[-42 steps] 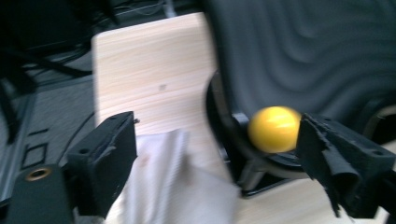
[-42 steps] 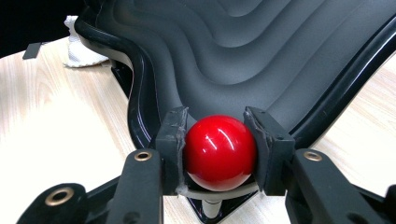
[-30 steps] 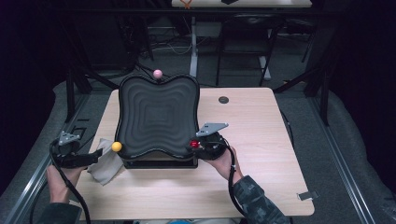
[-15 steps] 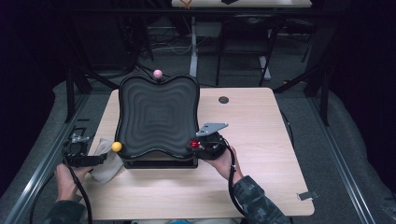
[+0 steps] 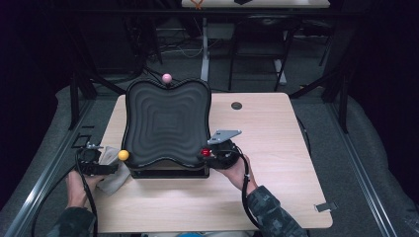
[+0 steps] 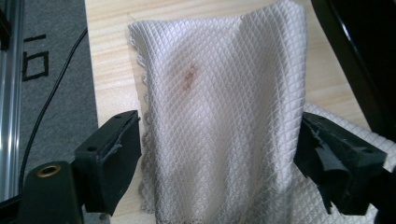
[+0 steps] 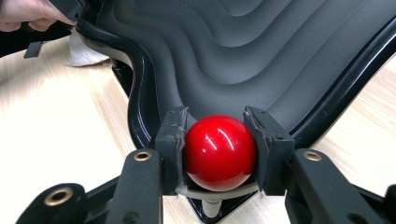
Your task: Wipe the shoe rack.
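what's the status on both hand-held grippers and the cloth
Left hand-held gripper open, jaws just closing in around the white cloth, not yet pinching. Right hand-held gripper shut on red ball knob of the black wavy board. Nothing blocking the cloth.

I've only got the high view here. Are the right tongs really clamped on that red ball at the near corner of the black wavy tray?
Observer: Yes. In the right gripper view the right tongs have a pad pressed on each side of the red ball.
Operator: And the left tongs, do they have the cloth?
Observer: Not yet. The left tongs straddle the white cloth. Their jaws have just been closing, but they stand wide and are not squeezing it.
Operator: Anything on that cloth?
Observer: A small brownish stain near its middle.
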`<state>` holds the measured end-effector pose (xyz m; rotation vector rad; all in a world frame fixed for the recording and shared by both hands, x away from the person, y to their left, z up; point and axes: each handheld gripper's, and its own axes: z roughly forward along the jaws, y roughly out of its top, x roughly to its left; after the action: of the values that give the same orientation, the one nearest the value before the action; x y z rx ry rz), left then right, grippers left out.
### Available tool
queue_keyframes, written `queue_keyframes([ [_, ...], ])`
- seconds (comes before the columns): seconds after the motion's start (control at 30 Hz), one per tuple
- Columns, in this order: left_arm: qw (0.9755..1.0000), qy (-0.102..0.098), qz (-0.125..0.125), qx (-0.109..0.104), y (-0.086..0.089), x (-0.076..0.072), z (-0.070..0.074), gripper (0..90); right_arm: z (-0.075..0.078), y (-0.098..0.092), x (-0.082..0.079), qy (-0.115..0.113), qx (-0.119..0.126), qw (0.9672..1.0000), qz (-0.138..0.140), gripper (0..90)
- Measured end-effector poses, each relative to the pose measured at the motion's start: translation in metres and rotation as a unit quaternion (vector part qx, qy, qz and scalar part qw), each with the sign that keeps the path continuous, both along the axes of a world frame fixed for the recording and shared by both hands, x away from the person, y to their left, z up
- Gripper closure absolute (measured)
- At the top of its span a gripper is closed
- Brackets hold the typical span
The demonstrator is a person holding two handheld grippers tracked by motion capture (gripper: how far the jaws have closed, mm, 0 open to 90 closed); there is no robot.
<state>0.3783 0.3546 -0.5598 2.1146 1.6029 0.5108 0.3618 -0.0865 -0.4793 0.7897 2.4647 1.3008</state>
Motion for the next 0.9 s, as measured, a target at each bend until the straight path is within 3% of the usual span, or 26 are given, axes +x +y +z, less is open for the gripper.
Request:
queue_keyframes([
  [0.23, 0.9996, 0.024, -0.01, 0.009, -0.002, 0.002, -0.003, 30.4, 0.0, 0.0, 0.0, 0.001, 0.001, 1.0, -0.001, 60.1],
  [0.53, 0.9995, 0.025, -0.018, -0.004, -0.009, 0.0, -0.001, 52.0, 0.0, 0.0, 0.0, 0.001, 0.0, 1.0, -0.002, 60.1],
  [0.83, 0.9995, 0.03, -0.007, 0.008, -0.012, 0.0, 0.002, 77.8, 0.0, 0.001, -0.001, 0.0, -0.002, 1.0, -0.005, 60.1],
  [0.9, 0.9996, 0.027, 0.0, 0.002, -0.01, -0.001, 0.003, 80.8, 0.0, 0.001, -0.001, -0.001, -0.003, 1.0, -0.006, 60.1],
])
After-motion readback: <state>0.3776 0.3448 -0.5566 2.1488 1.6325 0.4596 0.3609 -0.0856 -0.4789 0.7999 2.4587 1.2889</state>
